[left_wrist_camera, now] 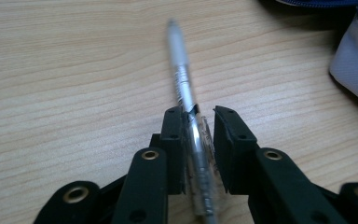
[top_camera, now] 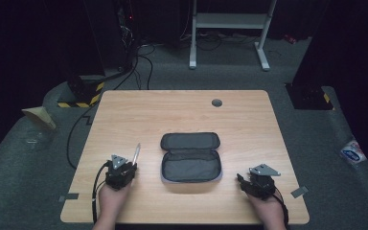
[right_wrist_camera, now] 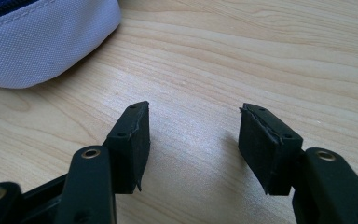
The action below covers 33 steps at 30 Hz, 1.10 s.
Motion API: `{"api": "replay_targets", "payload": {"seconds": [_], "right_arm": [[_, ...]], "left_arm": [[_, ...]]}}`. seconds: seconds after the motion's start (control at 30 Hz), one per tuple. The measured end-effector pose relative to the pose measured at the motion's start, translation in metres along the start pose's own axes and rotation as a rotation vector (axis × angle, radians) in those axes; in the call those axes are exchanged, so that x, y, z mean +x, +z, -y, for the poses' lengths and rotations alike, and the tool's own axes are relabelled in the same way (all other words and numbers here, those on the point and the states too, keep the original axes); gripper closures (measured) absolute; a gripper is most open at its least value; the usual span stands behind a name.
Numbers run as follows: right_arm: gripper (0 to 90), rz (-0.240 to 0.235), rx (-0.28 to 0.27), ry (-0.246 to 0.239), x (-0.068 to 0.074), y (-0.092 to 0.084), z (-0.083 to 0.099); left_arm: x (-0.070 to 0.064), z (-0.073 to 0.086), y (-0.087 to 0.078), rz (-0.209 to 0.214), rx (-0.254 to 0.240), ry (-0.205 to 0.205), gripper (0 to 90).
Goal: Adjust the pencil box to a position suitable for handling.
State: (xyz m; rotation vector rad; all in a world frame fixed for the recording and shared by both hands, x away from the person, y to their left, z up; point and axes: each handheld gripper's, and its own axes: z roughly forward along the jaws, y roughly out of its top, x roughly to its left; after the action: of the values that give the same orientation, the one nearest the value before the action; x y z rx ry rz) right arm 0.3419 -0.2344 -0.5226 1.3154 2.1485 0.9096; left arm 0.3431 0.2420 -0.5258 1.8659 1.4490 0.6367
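Note:
A clear-barrelled pen [left_wrist_camera: 182, 79] lies between the jaws of my left gripper [left_wrist_camera: 199, 117], and both pads press on its barrel. Its tip points away over the wooden table [left_wrist_camera: 65, 70]. In the high view the pen [top_camera: 136, 152] sticks out forward from the left gripper [top_camera: 130, 166], left of the case. An open grey pencil case [top_camera: 190, 158] lies in the middle of the table with its lid folded back. My right gripper [right_wrist_camera: 193, 112] stands open with bare wood between its jaws, right of the case [right_wrist_camera: 42, 42]; in the high view the right gripper [top_camera: 243, 180] is near the front edge.
A round cable hole [top_camera: 216, 102] sits near the table's far edge. Black cables [top_camera: 76, 134] trail down on the left. A white desk frame [top_camera: 230, 28] stands on the carpet behind. A corner of the case [left_wrist_camera: 354, 60] lies to the right of the left gripper.

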Motion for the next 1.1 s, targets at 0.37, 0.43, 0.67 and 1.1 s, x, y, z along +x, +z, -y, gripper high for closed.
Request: {"api": "replay_targets", "payload": {"seconds": [0.37,0.43,0.67,1.1], "right_arm": [[43.5,0.004,0.000,0.008,0.000,0.000,0.000],[43.5,0.002,0.000,0.011,0.000,0.000,0.000],[43.7,-0.009,0.004,0.025,-0.002,0.000,0.000],[43.7,-0.004,0.003,0.027,-0.002,0.001,0.000]], "left_arm": [[-0.002,0.005,-0.009,0.047,0.017,0.063,75.4],[-0.002,0.006,-0.010,0.054,0.023,0.067,74.1],[-0.005,0.004,-0.008,0.050,0.025,0.097,64.1],[0.000,-0.006,0.001,0.067,-0.008,0.084,64.9]]}}
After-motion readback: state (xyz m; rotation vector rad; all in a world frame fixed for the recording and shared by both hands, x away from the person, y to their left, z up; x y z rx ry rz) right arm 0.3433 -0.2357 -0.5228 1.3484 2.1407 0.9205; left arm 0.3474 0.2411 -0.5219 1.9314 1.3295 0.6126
